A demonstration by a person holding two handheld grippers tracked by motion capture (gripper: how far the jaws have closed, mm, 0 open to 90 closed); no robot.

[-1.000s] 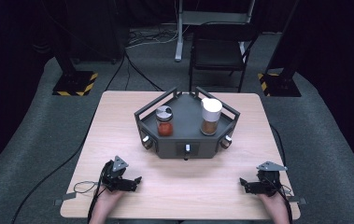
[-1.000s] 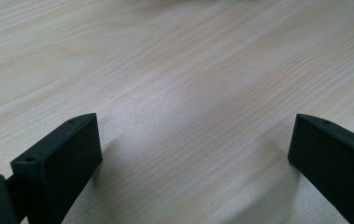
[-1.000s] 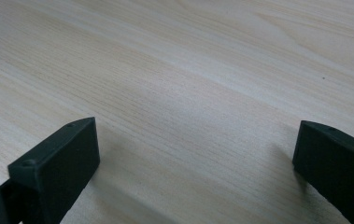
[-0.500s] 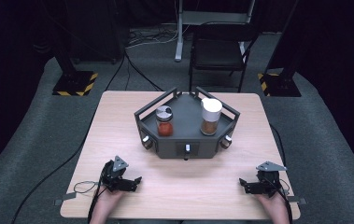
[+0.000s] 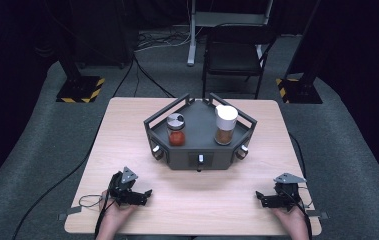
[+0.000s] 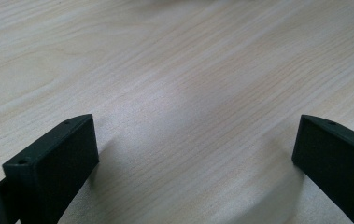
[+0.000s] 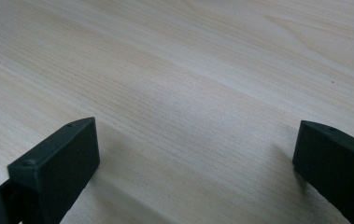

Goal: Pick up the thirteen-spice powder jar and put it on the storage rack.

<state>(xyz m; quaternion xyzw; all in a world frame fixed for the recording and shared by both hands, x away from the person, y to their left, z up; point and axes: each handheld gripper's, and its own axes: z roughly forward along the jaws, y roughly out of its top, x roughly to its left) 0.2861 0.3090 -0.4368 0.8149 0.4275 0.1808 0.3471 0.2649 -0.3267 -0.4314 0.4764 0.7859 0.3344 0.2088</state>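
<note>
Left gripper [image 5: 144, 194] sits low on the near left of the table [image 5: 127, 130], held in the person's left hand [image 5: 114, 215]. Its jaws have just been opening and now stand wide apart, with nothing between them; in the left gripper view there is bare wood between the two black jaws.

Centre: dark six-sided tray [image 5: 152, 125] stands mid-table, well apart from both grippers. In it, on the left, a small jar with a metal cap [image 5: 176, 131], red contents, upright. On the right, a taller jar with a white cap [image 5: 225, 125], brown contents, upright. The two jars stand apart from each other, both inside the tray walls.

Right gripper [image 5: 259, 197] rests on the near right of the table in the right hand [image 5: 292, 220]. Jaws spread wide, empty; plain wood between them in the right gripper view.

Progress, as a judgement: nothing is started. Both jars are untouched in the tray, neither claw is near them. Everything is left to do: reach forward to a jar, close on it, lift it out or work its cap. Which jar goes first I cannot tell.
</note>
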